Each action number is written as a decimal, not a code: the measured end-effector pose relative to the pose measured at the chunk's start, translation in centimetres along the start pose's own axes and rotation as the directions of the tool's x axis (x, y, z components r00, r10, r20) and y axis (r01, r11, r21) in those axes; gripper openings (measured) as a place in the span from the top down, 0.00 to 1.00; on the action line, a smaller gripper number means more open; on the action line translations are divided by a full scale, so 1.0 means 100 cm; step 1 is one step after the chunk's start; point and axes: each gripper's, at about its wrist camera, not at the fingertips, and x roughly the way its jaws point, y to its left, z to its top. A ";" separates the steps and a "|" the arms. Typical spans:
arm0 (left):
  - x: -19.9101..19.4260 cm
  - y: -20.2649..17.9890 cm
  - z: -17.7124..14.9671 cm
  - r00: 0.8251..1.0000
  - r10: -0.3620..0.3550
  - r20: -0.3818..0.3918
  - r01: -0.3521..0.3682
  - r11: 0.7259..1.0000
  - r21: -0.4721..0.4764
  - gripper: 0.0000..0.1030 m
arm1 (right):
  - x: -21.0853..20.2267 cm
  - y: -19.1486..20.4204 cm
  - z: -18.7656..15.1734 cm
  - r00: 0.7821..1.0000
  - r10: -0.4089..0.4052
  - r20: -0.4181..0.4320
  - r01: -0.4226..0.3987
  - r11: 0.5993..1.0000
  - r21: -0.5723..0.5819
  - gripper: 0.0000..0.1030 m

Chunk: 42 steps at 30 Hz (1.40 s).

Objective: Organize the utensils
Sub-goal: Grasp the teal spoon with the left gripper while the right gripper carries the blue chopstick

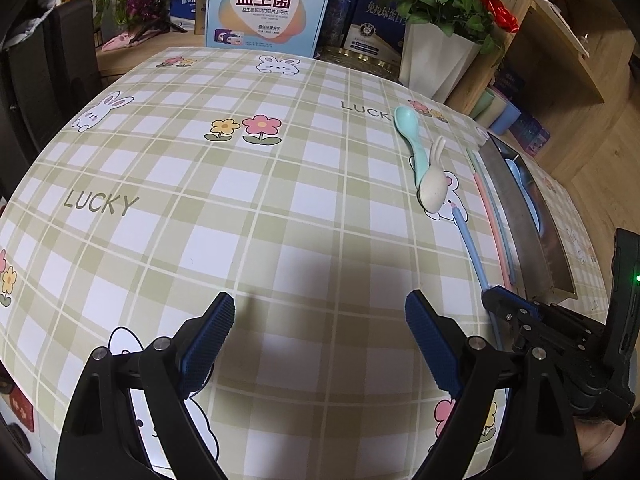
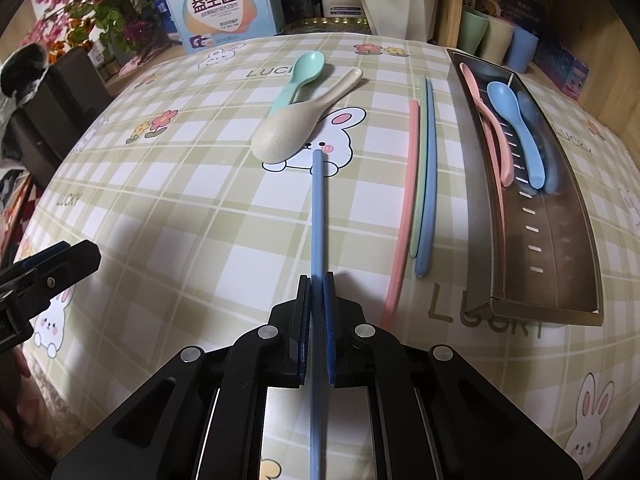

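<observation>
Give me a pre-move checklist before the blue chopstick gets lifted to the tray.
1. Right gripper shut on the blue chopstick: ok, both fingers press its sides.
2. Chopstick's far tip clear of the beige spoon: cannot tell, the tip ends right at the bowl.
3. Left gripper out of the way: ok, open over bare tablecloth, holding nothing.
4. Room in the tray: ok, its near half is bare; the pink spoon and blue spoon sit at the far end.
5. Path to the tray: not ok if slid, three more chopsticks lie between; lift over them.
</observation>
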 end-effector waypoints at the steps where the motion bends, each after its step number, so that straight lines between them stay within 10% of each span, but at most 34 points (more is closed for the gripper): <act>1: 0.000 -0.001 0.000 1.000 0.002 0.000 -0.002 1.000 0.002 0.17 | 0.000 0.000 0.000 1.000 0.001 0.001 -0.001 1.000 0.000 0.94; 22: -0.006 -0.012 -0.005 0.999 0.045 -0.009 -0.044 0.998 0.042 0.21 | -0.003 -0.013 -0.003 0.994 0.106 0.020 -0.107 0.991 0.077 0.94; 42: -0.008 -0.053 0.070 0.999 -0.038 0.018 0.035 0.990 0.134 0.40 | -0.080 -0.088 0.045 0.938 0.142 0.318 -0.215 0.954 0.208 0.94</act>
